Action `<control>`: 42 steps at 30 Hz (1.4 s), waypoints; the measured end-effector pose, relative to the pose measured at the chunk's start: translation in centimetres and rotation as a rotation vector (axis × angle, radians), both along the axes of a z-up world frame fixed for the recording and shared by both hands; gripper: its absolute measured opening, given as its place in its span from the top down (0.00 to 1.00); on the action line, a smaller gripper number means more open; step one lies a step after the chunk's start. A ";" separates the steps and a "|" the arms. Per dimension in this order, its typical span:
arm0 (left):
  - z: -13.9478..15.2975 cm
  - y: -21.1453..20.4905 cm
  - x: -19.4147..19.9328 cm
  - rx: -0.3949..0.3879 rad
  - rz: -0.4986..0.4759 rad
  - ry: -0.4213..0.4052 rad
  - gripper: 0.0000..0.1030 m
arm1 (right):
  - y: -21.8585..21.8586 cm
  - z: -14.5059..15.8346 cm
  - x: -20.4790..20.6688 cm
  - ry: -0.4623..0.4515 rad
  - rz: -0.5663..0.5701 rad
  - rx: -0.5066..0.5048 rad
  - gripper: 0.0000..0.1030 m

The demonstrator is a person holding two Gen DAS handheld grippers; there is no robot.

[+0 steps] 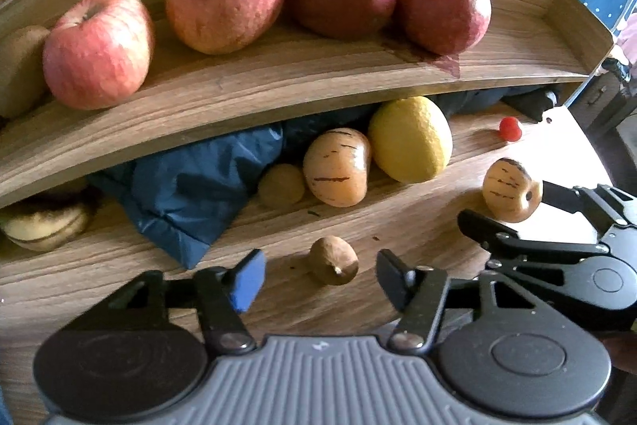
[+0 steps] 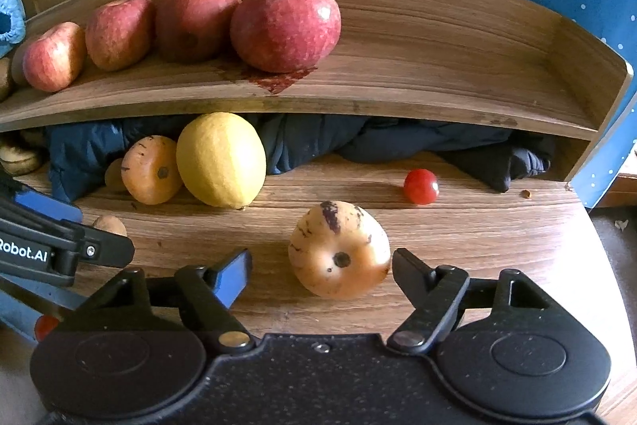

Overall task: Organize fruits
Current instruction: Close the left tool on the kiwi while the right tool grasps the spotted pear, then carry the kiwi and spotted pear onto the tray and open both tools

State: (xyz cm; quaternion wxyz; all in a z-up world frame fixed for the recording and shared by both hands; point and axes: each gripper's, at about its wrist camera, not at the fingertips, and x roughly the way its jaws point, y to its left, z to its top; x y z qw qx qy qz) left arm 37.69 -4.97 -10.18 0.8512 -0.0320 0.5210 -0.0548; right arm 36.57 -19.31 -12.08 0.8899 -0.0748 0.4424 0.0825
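The right gripper (image 2: pixel 322 271) is held wide open. A spotted orange fruit (image 2: pixel 338 251) is seen between its fingers on the wooden table (image 2: pixel 497 237). A small red tomato (image 2: pixel 421 186) is seen behind it. A yellow lemon (image 2: pixel 221 159) is tucked under the shelf (image 2: pixel 418 94). Four red apples (image 2: pixel 284 26) are lined up on the shelf.

Right tool (image 2: pixel 321 273) spread wide, pepino melon (image 2: pixel 339 249) on table (image 2: pixel 497 237) between its fingers. Cherry tomato (image 2: pixel 421 186) ahead, slightly right. Lemon (image 2: pixel 221 159) ahead-left with second pepino (image 2: pixel 151 170) touching its left side, both at the shelf's (image 2: pixel 398 94) front edge. Four apples (image 2: pixel 285 26) in a row on shelf, above. Left tool (image 1: pixel 318 277) spread wide, small kiwi (image 1: pixel 333 260) between its fingers. Jacket (image 1: pixel 191 186) under shelf, ahead-left.
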 end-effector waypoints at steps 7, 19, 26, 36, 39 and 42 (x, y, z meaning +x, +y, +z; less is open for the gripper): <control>-0.3 -0.4 0.1 -0.017 -0.012 0.006 0.59 | 0.3 -0.2 0.0 -0.001 0.005 -0.005 0.33; -0.2 -0.6 0.3 -0.030 -0.021 -0.004 0.71 | -0.1 -0.5 0.4 -0.005 -0.006 0.025 0.33; -0.4 -0.9 0.2 -0.049 -0.035 -0.002 0.72 | -0.2 -0.3 0.5 -0.013 -0.005 0.026 0.49; 0.2 -1.1 -0.3 -0.080 -0.041 -0.017 0.72 | 0.0 0.3 -1.3 -0.024 0.016 0.063 0.49; 0.3 -1.2 -0.5 -0.083 -0.039 -0.019 0.72 | 0.0 0.4 -2.0 -0.026 0.026 0.079 0.49; 0.4 -1.3 -0.7 -0.086 -0.038 -0.018 0.72 | 0.2 0.4 -2.4 -0.031 0.037 0.077 0.49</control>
